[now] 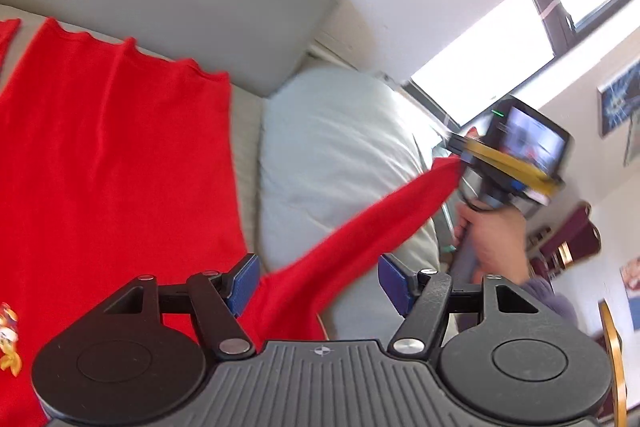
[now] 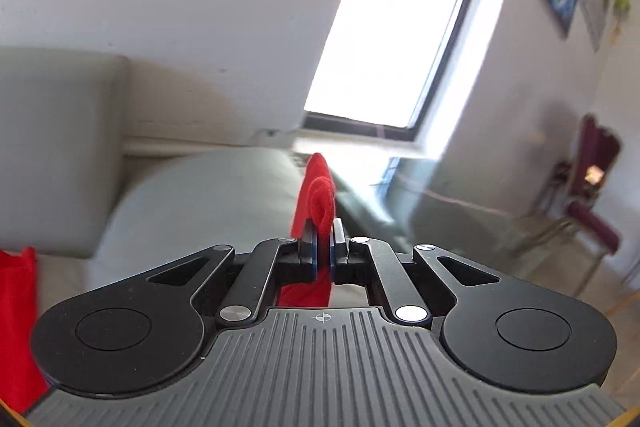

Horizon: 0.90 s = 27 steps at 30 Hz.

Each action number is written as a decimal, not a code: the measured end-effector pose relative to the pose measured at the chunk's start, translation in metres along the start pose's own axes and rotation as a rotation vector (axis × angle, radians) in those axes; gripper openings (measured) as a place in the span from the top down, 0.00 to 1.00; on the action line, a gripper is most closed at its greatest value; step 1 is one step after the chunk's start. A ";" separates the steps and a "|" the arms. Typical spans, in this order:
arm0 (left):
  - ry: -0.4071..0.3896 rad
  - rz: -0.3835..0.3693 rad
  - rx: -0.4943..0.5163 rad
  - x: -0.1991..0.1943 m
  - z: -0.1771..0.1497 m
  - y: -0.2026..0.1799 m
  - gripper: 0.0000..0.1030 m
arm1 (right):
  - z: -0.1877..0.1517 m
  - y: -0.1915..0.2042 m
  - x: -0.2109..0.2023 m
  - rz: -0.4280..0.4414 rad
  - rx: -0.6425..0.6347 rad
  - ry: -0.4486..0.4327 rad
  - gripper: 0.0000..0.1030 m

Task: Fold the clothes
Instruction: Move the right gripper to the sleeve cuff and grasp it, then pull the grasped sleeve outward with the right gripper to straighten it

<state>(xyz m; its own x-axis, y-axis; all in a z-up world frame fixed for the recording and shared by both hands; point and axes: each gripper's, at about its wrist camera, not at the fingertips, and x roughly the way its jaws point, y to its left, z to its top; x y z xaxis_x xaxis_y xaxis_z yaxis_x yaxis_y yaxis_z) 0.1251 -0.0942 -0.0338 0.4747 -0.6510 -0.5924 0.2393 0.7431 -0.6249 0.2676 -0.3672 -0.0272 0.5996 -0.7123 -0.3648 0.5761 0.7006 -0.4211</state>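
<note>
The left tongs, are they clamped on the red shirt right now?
No, the left tongs stand open, with the red shirt's stretched sleeve passing between the blue pads untouched.

Left gripper (image 1: 318, 283): jaws apart, blue pads (image 1: 245, 281) clear on both sides, nothing pinched; a strip of the red garment (image 1: 112, 155) runs through the gap without either pad pressing it. Right gripper (image 2: 325, 247): jaws clamped together on a bunched fold of that red cloth, which pokes out past the fingertips. In the left wrist view the right gripper sits up and to the right, tilted, a bare hand (image 1: 494, 231) wrapped around its handle, grey sleeve just below.
</note>
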 end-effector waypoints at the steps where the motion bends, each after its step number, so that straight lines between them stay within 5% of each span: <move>1: 0.010 0.003 0.006 0.001 -0.003 -0.002 0.38 | -0.004 0.010 0.005 -0.014 -0.059 0.019 0.94; 4: 0.032 0.020 0.014 0.002 -0.011 -0.006 0.39 | -0.014 0.051 0.027 0.014 -0.251 0.109 0.86; 7: 0.029 0.050 0.006 -0.005 -0.014 -0.004 0.39 | -0.021 0.085 0.039 0.166 -0.333 0.199 0.51; 11: 0.026 0.083 -0.002 -0.014 -0.016 0.001 0.38 | -0.018 0.075 0.035 0.422 -0.169 0.303 0.46; 15: 0.045 0.057 -0.021 -0.009 -0.018 -0.002 0.38 | -0.017 -0.009 0.020 0.591 0.160 0.286 0.36; 17: 0.063 0.021 -0.035 0.000 -0.021 -0.008 0.38 | -0.023 -0.055 0.028 0.622 0.327 0.284 0.20; 20: 0.113 -0.053 -0.037 0.016 -0.027 -0.024 0.39 | -0.040 -0.112 0.060 0.638 0.577 0.363 0.22; 22: 0.150 -0.083 -0.014 0.028 -0.033 -0.037 0.38 | -0.063 -0.135 0.089 0.702 0.750 0.471 0.34; 23: 0.167 -0.091 -0.001 0.033 -0.035 -0.042 0.38 | -0.074 -0.140 0.102 0.740 0.821 0.515 0.47; 27: 0.187 -0.069 0.024 0.041 -0.041 -0.048 0.38 | -0.111 -0.135 0.139 0.821 0.989 0.578 0.50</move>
<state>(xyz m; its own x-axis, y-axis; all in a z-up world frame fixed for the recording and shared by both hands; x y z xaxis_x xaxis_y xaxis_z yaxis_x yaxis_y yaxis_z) 0.0982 -0.1628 -0.0485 0.2916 -0.7159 -0.6343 0.2867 0.6981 -0.6561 0.2119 -0.5654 -0.1137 0.7801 0.1610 -0.6046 0.4701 0.4868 0.7363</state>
